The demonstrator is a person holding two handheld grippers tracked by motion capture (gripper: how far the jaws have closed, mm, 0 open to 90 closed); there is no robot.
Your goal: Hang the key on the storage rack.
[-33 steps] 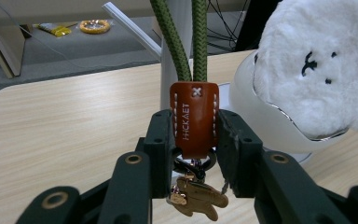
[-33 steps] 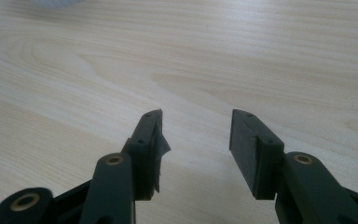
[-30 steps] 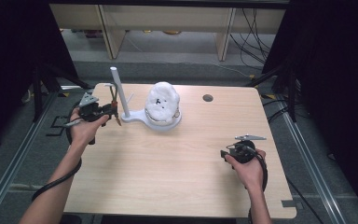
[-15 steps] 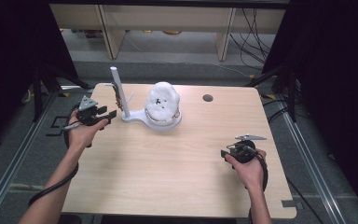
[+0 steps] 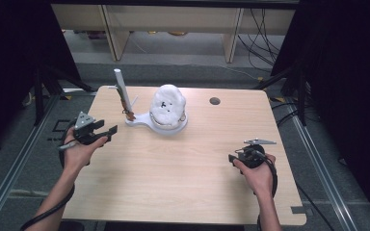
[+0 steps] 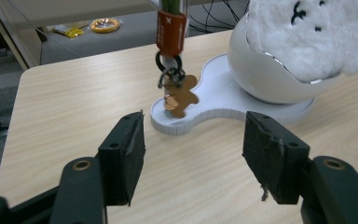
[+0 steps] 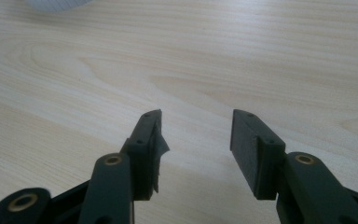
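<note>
Matt pale wood table (image 5: 183, 173), glossy white plastic stand (image 6: 242, 100), fluffy white fleece toy (image 6: 307, 32).

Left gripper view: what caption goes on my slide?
Open left gripper faces a gingerbread-man keychain hanging over a white stand.

Tongs (image 7: 196, 135): right-hand pair, rising from the bottom edge, standing apart with nothing between the jaws.
Worktop (image 7: 242, 51): light wood grain, lying bare under the jaws.
White base (image 7: 56, 3): showing as an edge at top left.
</note>
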